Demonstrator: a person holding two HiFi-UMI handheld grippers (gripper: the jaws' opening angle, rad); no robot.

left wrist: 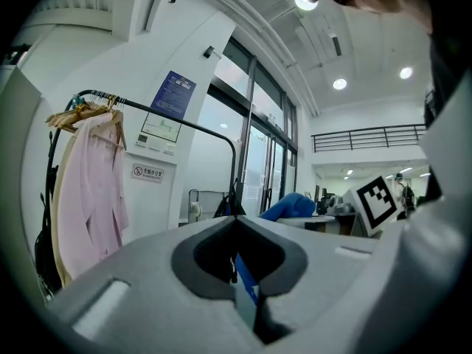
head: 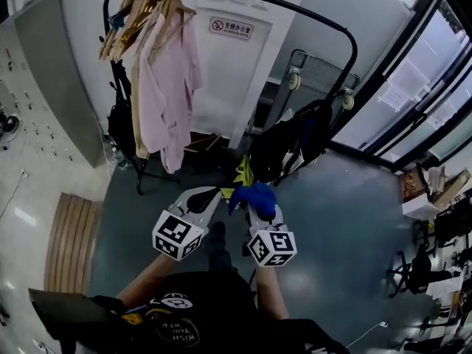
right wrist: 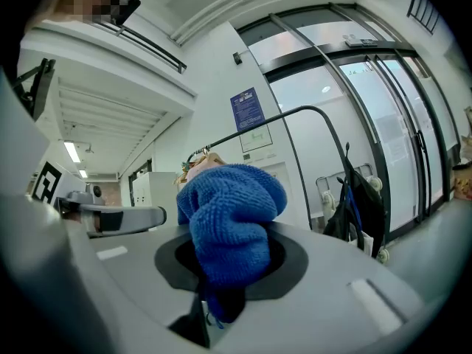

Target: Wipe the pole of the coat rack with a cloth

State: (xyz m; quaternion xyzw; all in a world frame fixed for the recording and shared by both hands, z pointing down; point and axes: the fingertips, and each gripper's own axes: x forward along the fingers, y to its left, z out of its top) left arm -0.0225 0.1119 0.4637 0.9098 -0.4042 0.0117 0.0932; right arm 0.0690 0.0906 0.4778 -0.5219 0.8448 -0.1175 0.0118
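The coat rack's black pole (head: 295, 9) arches from upper left to right, well ahead of both grippers. In the head view my right gripper (head: 258, 206) is shut on a bunched blue cloth (head: 254, 196). The cloth (right wrist: 228, 223) bulges out of the jaws in the right gripper view, with the pole (right wrist: 295, 113) far behind it. Just to the left, my left gripper (head: 214, 195) has its jaws closed together with nothing between them. The left gripper view shows the pole (left wrist: 192, 126) and the cloth (left wrist: 291, 205) beyond the jaw tips.
A pink shirt (head: 173, 87) and other clothes hang on wooden hangers at the rack's left end. Black bags (head: 295, 142) hang at its right. A wheeled cart (head: 317, 72) stands behind, glass doors (head: 413, 87) to the right, a slatted wooden bench (head: 66, 242) at left.
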